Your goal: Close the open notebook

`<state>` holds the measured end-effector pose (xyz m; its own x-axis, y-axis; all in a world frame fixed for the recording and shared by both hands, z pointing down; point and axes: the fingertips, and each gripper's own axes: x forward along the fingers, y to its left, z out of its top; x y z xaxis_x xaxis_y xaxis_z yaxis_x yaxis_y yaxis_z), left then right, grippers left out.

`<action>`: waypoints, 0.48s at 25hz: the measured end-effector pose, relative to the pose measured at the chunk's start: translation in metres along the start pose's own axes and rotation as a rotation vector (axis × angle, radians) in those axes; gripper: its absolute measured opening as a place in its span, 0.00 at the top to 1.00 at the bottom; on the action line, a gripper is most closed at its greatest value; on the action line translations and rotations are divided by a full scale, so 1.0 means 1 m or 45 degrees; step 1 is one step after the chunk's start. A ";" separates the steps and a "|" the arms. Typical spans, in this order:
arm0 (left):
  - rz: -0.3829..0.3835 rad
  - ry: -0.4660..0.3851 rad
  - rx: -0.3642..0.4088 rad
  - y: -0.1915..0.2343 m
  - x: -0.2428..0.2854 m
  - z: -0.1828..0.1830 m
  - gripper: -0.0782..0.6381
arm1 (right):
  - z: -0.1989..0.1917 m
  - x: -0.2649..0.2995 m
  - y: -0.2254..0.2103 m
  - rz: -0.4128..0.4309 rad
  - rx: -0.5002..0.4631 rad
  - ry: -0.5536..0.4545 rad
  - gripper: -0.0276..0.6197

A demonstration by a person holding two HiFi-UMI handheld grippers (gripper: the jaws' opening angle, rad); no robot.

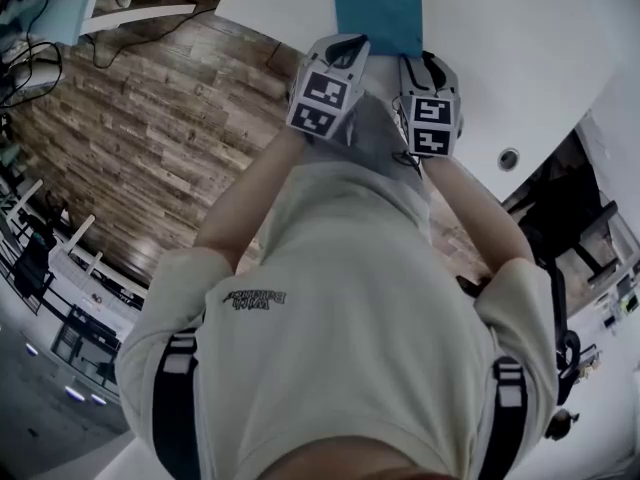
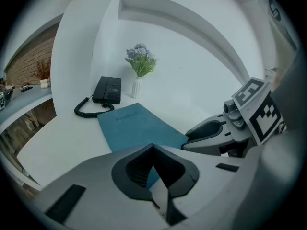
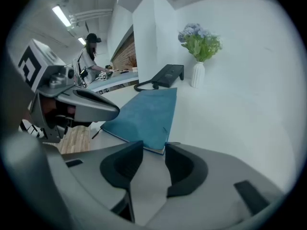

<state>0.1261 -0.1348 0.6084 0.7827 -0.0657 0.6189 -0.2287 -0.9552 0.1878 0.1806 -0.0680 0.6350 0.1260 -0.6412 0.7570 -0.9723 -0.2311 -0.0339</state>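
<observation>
A teal notebook point(image 1: 378, 8) lies shut and flat on the white table point(image 1: 520, 48), cover up, with its near edge toward me. My left gripper point(image 1: 343, 42) hovers at its near left corner; in the left gripper view the notebook point(image 2: 136, 126) lies just beyond the left gripper point(image 2: 153, 146), whose jaw tips meet with nothing held. My right gripper point(image 1: 415, 61) is at the near right corner. In the right gripper view the right gripper point(image 3: 153, 147) stands open, and the notebook point(image 3: 146, 114) corner sits just past the gap, untouched.
A black telephone point(image 2: 108, 89) with a coiled cord and a white vase of flowers point(image 2: 139, 73) stand behind the notebook by the wall. A round grommet point(image 1: 509, 158) is set in the table near its edge. A person point(image 3: 88, 56) stands far off at a counter.
</observation>
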 end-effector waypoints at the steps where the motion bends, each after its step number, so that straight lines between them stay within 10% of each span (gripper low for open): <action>1: 0.004 0.002 -0.003 0.002 0.000 -0.001 0.87 | 0.001 -0.001 0.000 0.006 0.007 -0.005 0.73; 12: 0.034 -0.148 -0.042 -0.001 -0.043 0.062 0.87 | 0.080 -0.071 -0.011 0.010 -0.151 -0.236 0.80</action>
<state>0.1287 -0.1485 0.5340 0.8376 -0.1256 0.5316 -0.2674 -0.9429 0.1987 0.1985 -0.0783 0.5298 0.1418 -0.7686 0.6238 -0.9883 -0.1451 0.0459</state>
